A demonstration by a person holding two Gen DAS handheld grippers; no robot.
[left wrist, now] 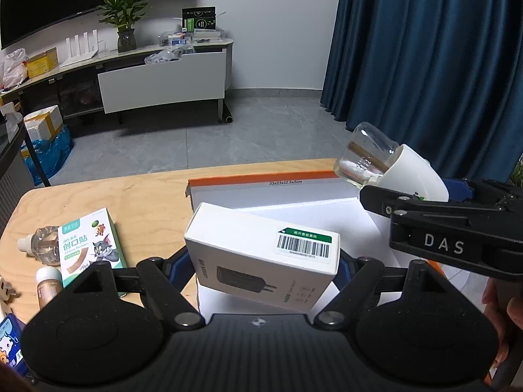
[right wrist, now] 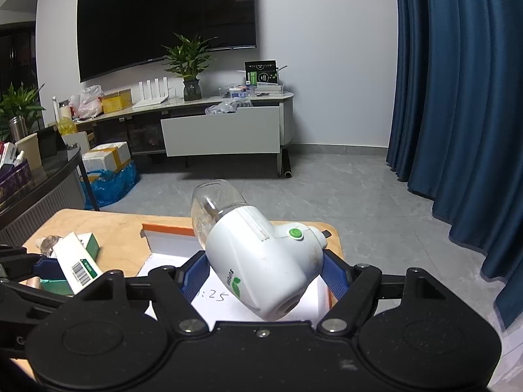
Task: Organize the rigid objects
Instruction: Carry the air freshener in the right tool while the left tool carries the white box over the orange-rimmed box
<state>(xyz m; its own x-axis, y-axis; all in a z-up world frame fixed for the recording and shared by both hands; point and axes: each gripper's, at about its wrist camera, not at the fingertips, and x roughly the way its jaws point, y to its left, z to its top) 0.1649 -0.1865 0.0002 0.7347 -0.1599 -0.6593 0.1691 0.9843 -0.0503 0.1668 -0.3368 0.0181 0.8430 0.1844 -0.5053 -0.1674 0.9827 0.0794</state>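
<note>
My left gripper (left wrist: 263, 263) is shut on a white charger box (left wrist: 261, 254) with a barcode label, held tilted above the open white cardboard box (left wrist: 294, 192) with orange edges. My right gripper (right wrist: 266, 268) is shut on a white plug-in device (right wrist: 261, 261) with a green button and a clear glass bottle at its front. That device (left wrist: 392, 166) also shows at the right of the left wrist view, over the box's far right corner. The charger box (right wrist: 80, 261) appears at the left of the right wrist view, in the left gripper.
On the wooden table (left wrist: 147, 196) left of the box lie a cartoon bandage box (left wrist: 93, 245), a clear small bottle (left wrist: 41, 245) and a small tan bottle (left wrist: 47, 285). Beyond the table edge is grey floor, a TV cabinet (left wrist: 157, 78) and blue curtains (left wrist: 425, 49).
</note>
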